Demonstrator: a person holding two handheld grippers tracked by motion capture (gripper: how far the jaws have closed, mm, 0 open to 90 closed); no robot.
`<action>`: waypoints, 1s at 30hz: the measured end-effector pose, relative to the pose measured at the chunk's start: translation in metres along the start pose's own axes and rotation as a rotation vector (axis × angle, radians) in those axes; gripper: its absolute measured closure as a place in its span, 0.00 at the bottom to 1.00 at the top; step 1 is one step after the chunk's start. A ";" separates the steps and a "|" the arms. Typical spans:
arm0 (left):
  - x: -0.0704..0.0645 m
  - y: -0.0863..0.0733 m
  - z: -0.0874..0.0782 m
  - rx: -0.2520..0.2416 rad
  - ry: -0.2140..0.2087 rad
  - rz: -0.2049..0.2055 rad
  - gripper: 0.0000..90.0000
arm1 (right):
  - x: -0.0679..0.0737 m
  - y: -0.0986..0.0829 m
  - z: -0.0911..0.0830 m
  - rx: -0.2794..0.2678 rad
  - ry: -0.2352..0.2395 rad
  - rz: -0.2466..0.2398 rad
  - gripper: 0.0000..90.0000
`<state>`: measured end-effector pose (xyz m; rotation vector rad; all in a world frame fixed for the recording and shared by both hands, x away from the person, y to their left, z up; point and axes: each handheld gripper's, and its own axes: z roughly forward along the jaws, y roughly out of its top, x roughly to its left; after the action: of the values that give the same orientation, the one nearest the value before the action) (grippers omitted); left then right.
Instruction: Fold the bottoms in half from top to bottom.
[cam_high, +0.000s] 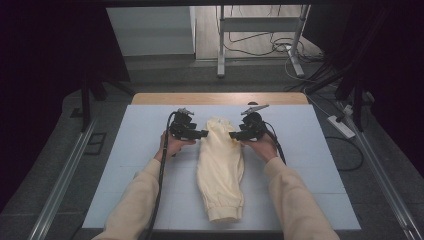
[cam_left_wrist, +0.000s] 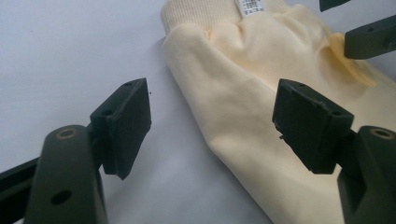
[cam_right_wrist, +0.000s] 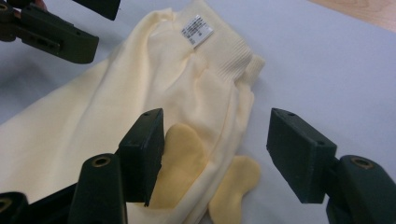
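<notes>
While the person's left hand (cam_high: 172, 144) holds the left hand-held gripper (cam_high: 202, 133) over the table (cam_high: 125, 165), its jaws stand spread wide and they hold nothing. In the left gripper view, one black pad (cam_left_wrist: 123, 126) is above the bare white surface, and the other pad (cam_left_wrist: 310, 123) is above the cloth. The pale yellow trousers (cam_high: 220, 170) lie flat between the two hand-held grippers, just beside the tip of each one. Their ribbed waistband (cam_right_wrist: 229, 51) lies at the far end, beyond the jaws, and a small white label (cam_right_wrist: 197, 31) is sewn inside it. The leg cuffs (cam_high: 225, 212) lie at the near end, behind both hand-held grippers and between the person's cream sleeves (cam_high: 140, 200).

On the other side, the right hand (cam_high: 262, 146) holds the right hand-held gripper (cam_high: 233, 135), and its jaws are also spread wide with nothing between them. In the right gripper view, two darker yellow rounded tabs (cam_right_wrist: 180, 163) stick out from the edge of the trousers, just in front of the jaws. I cannot tell if any pad touches the cloth.
</notes>
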<state>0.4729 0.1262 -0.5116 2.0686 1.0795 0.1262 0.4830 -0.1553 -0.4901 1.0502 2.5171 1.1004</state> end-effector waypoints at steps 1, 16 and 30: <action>0.000 0.000 0.002 0.001 0.002 -0.004 0.30 | -0.001 0.001 0.001 -0.001 0.001 0.002 0.41; 0.000 0.004 0.018 0.025 0.012 -0.008 0.32 | -0.010 0.006 0.015 -0.010 0.008 0.021 0.41; -0.002 0.003 0.032 0.075 0.001 -0.002 0.35 | -0.006 0.000 0.036 0.079 0.016 -0.008 0.41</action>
<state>0.4868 0.1048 -0.5308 2.1345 1.1024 0.0872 0.5034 -0.1395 -0.5158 1.0546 2.5946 1.0186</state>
